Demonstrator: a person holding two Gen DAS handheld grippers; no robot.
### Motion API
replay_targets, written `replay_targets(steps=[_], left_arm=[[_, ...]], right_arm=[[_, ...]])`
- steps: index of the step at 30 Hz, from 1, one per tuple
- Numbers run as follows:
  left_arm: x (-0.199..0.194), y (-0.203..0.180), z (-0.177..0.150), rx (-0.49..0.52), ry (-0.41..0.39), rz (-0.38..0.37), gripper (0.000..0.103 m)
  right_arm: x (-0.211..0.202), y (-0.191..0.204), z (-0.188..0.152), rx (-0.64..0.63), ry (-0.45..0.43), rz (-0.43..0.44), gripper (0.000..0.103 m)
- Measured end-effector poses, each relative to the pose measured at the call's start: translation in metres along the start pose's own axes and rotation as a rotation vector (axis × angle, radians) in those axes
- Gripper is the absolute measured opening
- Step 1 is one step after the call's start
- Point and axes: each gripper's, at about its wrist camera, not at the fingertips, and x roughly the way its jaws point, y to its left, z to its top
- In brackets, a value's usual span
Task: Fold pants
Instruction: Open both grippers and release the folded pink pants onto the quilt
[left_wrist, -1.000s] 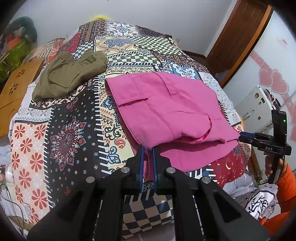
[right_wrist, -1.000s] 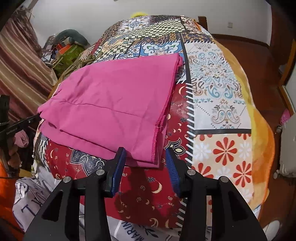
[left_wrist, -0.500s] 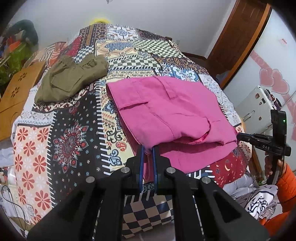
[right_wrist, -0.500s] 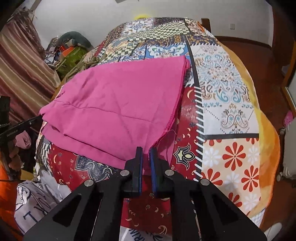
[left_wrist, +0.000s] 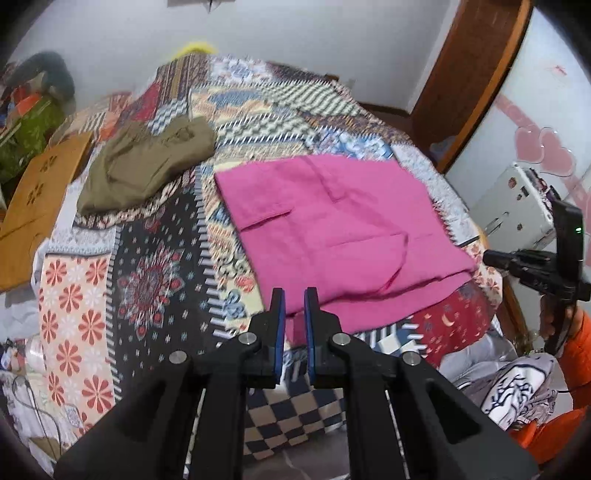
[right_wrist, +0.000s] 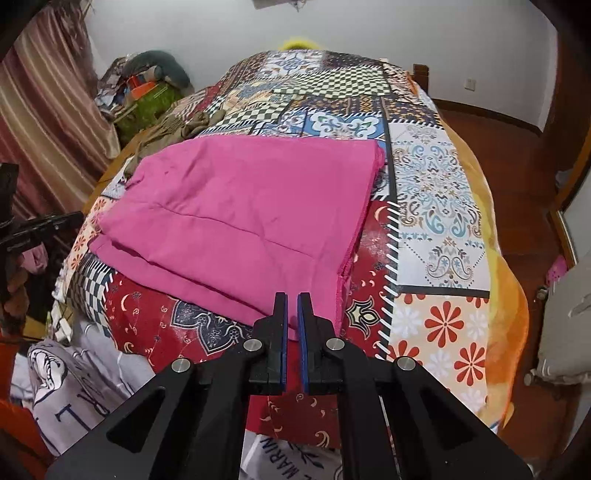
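Pink pants (left_wrist: 332, 229) lie folded on the patchwork bedspread (left_wrist: 147, 288), their near edge hanging toward me. My left gripper (left_wrist: 294, 295) is shut on that edge at its left corner, with pink cloth showing between the blue pads. In the right wrist view the pants (right_wrist: 240, 214) spread ahead, and my right gripper (right_wrist: 291, 297) is shut on their near right corner. The right gripper (left_wrist: 535, 266) also shows at the right edge of the left wrist view, held by a hand in an orange sleeve (left_wrist: 576, 343).
Folded olive pants (left_wrist: 147, 166) lie at the bed's far left, beside a wooden board (left_wrist: 37, 192). A pile of white printed clothes (right_wrist: 74, 387) sits below the bed's near edge. A wooden door (left_wrist: 472, 74) and a white appliance (left_wrist: 517, 206) stand to the right.
My right gripper, open around the pants' near right corner a second ago, has shut on it and lifted it slightly. The left gripper has stayed shut on its corner.
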Motion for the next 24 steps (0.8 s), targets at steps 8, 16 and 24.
replay_targets(steps=[8, 16, 24], left_arm=[[-0.008, -0.016, 0.011, 0.063, 0.011, 0.004, 0.026], [0.012, -0.078, 0.018, 0.284, 0.045, 0.006, 0.047], [0.047, -0.09, 0.011, 0.355, 0.13, 0.03, 0.047]], right_arm=[[-0.001, 0.048, 0.016, -0.211, -0.014, -0.023, 0.007], [0.011, 0.088, 0.02, -0.38, -0.004, 0.037, 0.033], [0.023, 0.091, 0.024, -0.395, 0.027, 0.07, 0.033]])
